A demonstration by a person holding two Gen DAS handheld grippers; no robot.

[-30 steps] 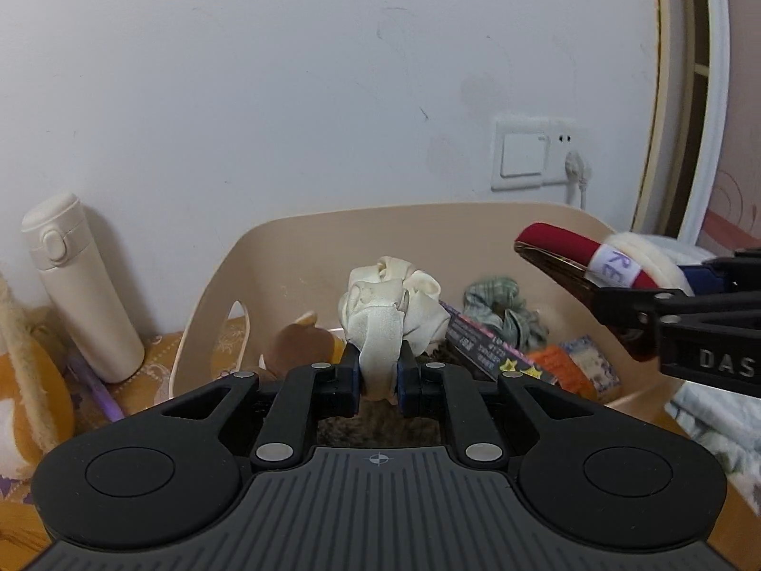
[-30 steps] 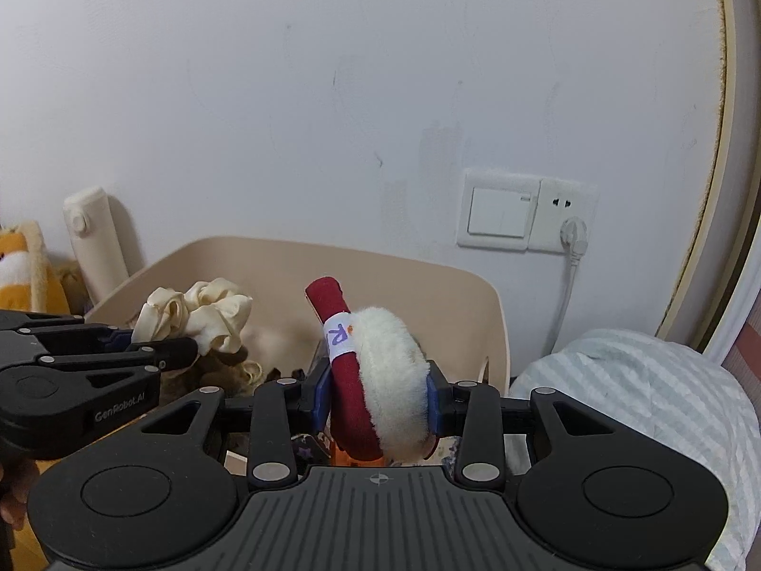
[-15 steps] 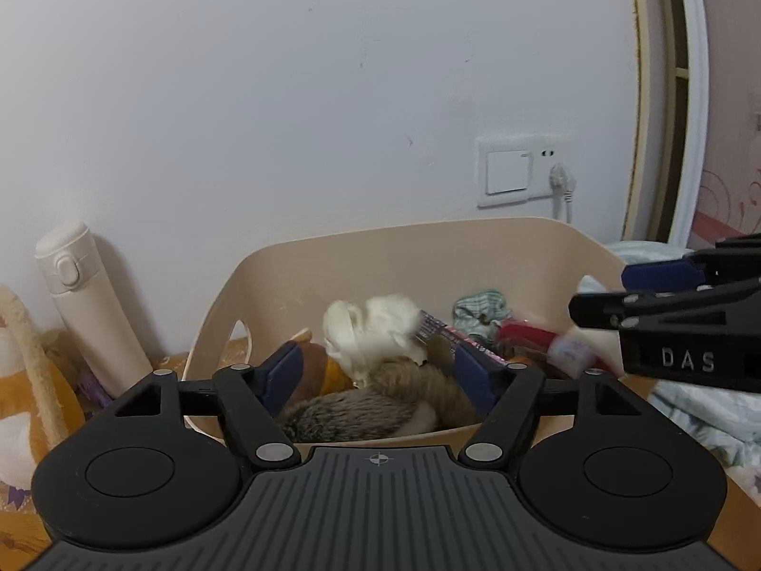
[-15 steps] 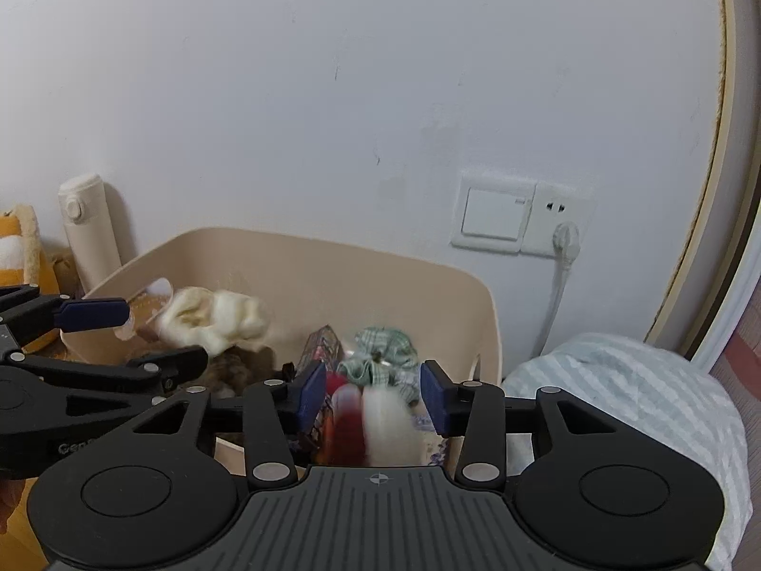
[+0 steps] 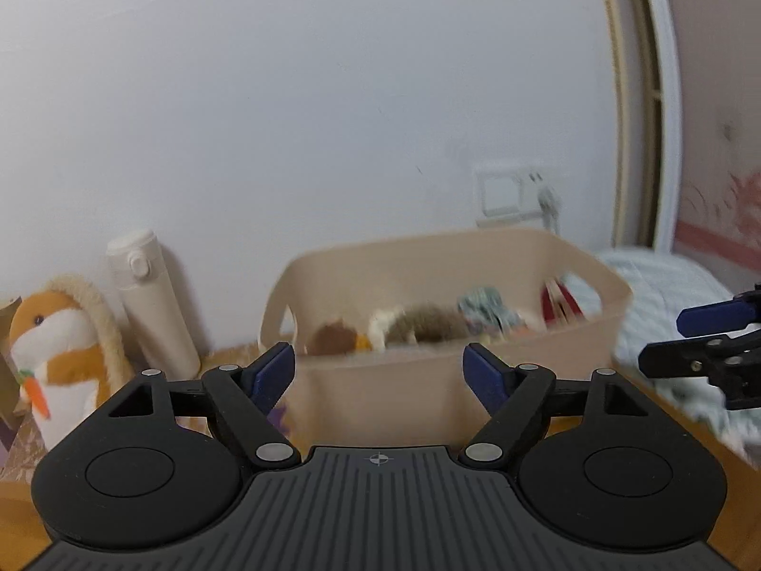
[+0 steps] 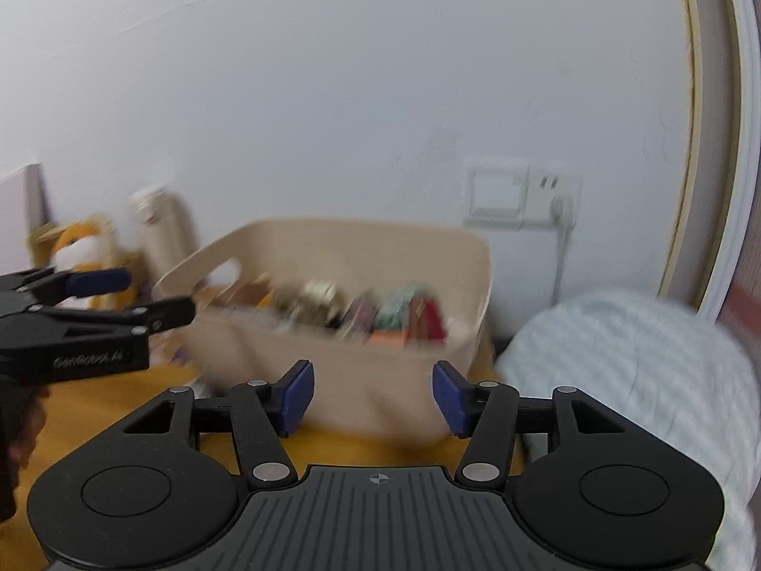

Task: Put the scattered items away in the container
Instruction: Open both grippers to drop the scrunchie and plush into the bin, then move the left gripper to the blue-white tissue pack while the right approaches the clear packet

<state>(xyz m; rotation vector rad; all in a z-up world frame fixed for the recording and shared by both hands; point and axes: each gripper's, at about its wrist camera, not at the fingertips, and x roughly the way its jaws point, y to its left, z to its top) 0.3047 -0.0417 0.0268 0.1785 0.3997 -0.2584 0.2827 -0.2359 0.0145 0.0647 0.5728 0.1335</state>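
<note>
facing a beige bin (image 5: 442,380) on the desk (image 6: 119,399), set against a white wall. both views blurred.

left tool (image 5: 379,373): released, jaws spread wide, blue pads (image 5: 272,371) bare, nothing between them. sits in front of the bin's near wall, not touching it.

right tool (image 6: 373,397): also released, pads (image 6: 297,395) apart, nothing held. near the bin's front right corner, apart from it.

bin contents, smeared by blur: brown furry lump (image 5: 428,323) mid-bin, a white piece (image 5: 380,326) just left of it, a rounder brown thing (image 5: 333,338) further left, green checked fabric (image 5: 485,307) behind, a red item (image 5: 561,304) at the right end. all lie inside the rim. finer detail cannot be told.

left of the bin: cream flask (image 5: 152,300) upright against the wall, then an orange-and-white plush (image 5: 57,333) with a carrot.

right of the bin: pale striped bedding (image 6: 618,361). wall switch and socket (image 6: 518,195) above, a plug in it.
</note>
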